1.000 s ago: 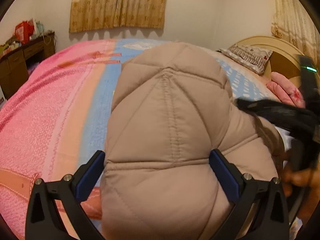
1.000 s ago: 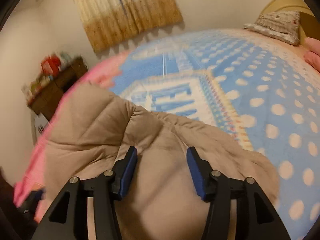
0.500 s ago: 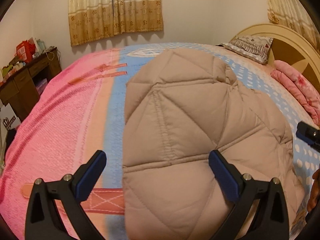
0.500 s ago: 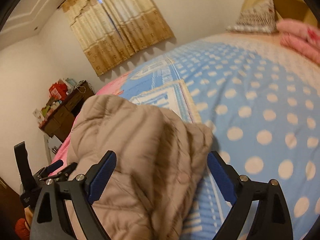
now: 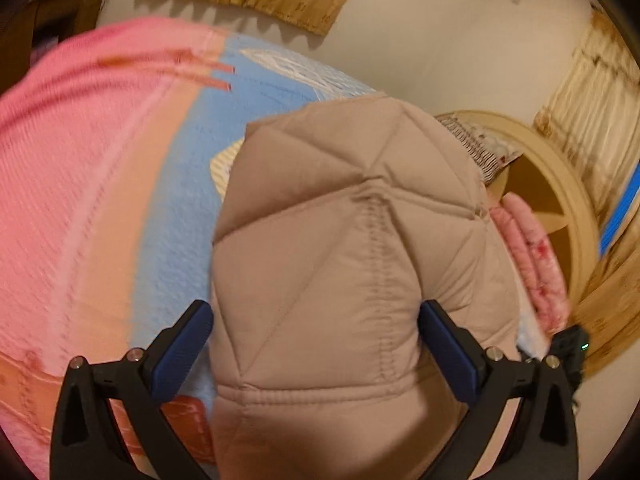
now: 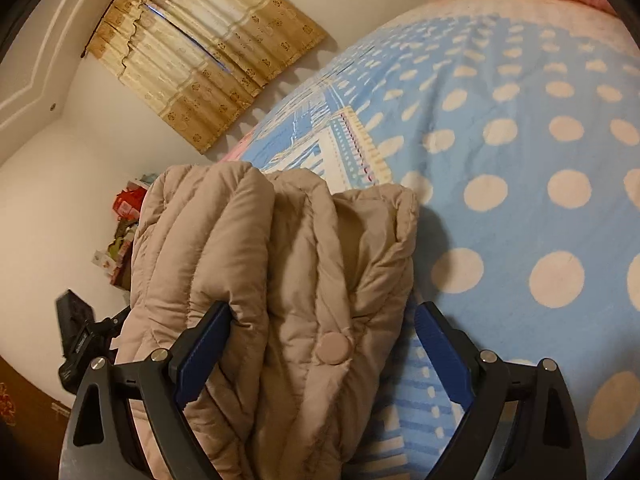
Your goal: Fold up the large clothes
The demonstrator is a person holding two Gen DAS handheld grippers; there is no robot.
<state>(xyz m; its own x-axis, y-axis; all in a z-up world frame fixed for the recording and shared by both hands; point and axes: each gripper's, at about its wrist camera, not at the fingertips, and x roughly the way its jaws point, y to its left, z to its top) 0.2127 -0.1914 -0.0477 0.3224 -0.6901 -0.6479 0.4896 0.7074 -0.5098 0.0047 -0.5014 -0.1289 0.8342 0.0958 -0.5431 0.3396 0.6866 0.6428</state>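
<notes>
A folded beige quilted jacket [image 5: 352, 280] lies on the bed [image 5: 80, 184], over the blue part of the bedspread [image 6: 520, 160], and everything else sits around it. The left gripper [image 5: 316, 344] has its jaws spread wide on either side of the jacket's near end; its blue pads [image 5: 182, 340] stand at the jacket's edges without visibly pinching it. The right gripper [image 6: 322, 356] has just been opening its jaws, now wide; the jacket's bunched edge with a round snap button [image 6: 334, 348] sits between them, touching the left pad while the right pad stands clear. Beyond the jacket are a pillow [image 5: 476, 144], a pink blanket [image 5: 528, 256] and the headboard [image 5: 560, 200].
</notes>
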